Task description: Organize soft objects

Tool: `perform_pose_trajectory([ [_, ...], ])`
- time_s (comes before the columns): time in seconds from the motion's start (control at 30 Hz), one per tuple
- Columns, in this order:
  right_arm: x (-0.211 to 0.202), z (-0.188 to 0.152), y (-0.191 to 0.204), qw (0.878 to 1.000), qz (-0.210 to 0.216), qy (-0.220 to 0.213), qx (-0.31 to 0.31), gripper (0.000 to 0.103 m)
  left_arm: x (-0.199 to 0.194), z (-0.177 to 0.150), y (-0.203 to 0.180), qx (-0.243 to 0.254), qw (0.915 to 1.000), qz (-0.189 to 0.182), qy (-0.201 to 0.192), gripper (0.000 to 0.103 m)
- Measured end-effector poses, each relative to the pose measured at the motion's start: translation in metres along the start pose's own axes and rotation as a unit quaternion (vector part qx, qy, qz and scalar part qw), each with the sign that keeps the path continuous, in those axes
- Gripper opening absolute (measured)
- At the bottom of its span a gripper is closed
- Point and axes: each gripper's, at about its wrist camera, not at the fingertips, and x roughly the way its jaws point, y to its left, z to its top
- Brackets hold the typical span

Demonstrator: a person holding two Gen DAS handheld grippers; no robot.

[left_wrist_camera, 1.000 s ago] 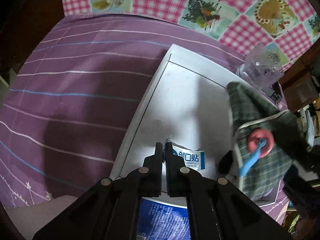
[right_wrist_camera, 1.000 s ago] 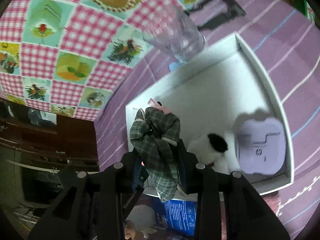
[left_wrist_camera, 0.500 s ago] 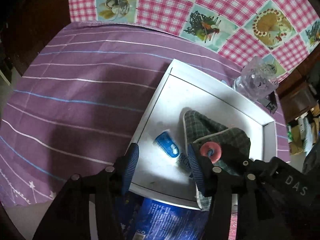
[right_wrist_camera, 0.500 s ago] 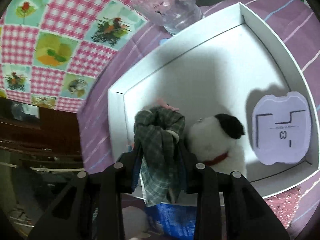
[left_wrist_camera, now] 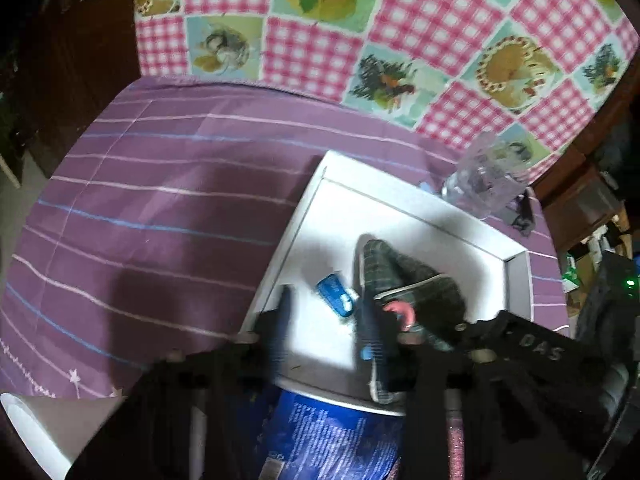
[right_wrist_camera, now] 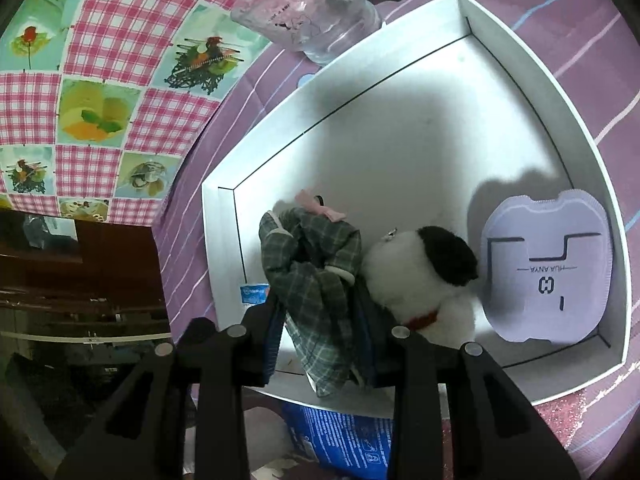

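Observation:
My left gripper [left_wrist_camera: 326,304] hovers over the near left part of the white tray [left_wrist_camera: 304,208]. Its jaws are closing and blurred, with nothing pressed between them. A small blue packet [left_wrist_camera: 334,298] lies loose on the tray floor below them. My right gripper [right_wrist_camera: 320,320] is shut on a green plaid cloth [right_wrist_camera: 316,272] with a pink bow, which hangs just above the tray [right_wrist_camera: 600,160]. The cloth touches a white plush dog [right_wrist_camera: 416,280] with a black ear. The plaid cloth [left_wrist_camera: 420,280] also shows in the left wrist view, just right of the blue packet.
A lavender flat pack [right_wrist_camera: 548,268] leans in the tray's right corner. A clear plastic cup [right_wrist_camera: 312,12] stands behind the tray on the purple striped cloth [left_wrist_camera: 160,220]. A blue printed bag [left_wrist_camera: 328,432] lies under the tray's near edge. A small black object [left_wrist_camera: 520,216] sits by the cup.
The left gripper opened, left the blue packet in the tray, rose, and its jaws now stand narrower. The right gripper sank with the plaid cloth, closer to the plush dog.

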Motion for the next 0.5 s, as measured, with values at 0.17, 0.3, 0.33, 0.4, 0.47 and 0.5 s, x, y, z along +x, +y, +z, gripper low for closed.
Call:
perform_pose_trajectory([
  [0.17, 0.002, 0.0, 0.001, 1.0, -0.003, 0.004, -0.003, 0.034, 0.017, 0.002, 0.005, -0.025, 0.9923, -0.12, 0.021, 0.008],
  [0.3, 0.002, 0.0, 0.002, 1.0, -0.003, 0.005, -0.005, 0.034, 0.047, -0.001, 0.011, -0.062, 0.9915, -0.108, 0.04, 0.008],
  [0.33, 0.002, 0.0, 0.001, 1.0, -0.003, 0.005, -0.004, 0.034, 0.053, -0.003, 0.012, -0.065, 0.9923, -0.094, 0.046, 0.008],
  [0.4, 0.002, 0.0, 0.0, 1.0, -0.002, 0.006, 0.0, 0.034, 0.067, -0.006, 0.014, -0.077, 0.9924, -0.067, 0.069, 0.004],
  [0.47, 0.002, 0.001, -0.001, 1.0, -0.001, 0.005, 0.002, 0.034, 0.067, -0.007, 0.016, -0.081, 0.9926, -0.062, 0.066, 0.003],
  [0.5, 0.001, 0.001, -0.001, 1.0, -0.002, 0.004, 0.003, 0.034, 0.067, -0.008, 0.016, -0.082, 0.9924, -0.062, 0.068, 0.003],
])
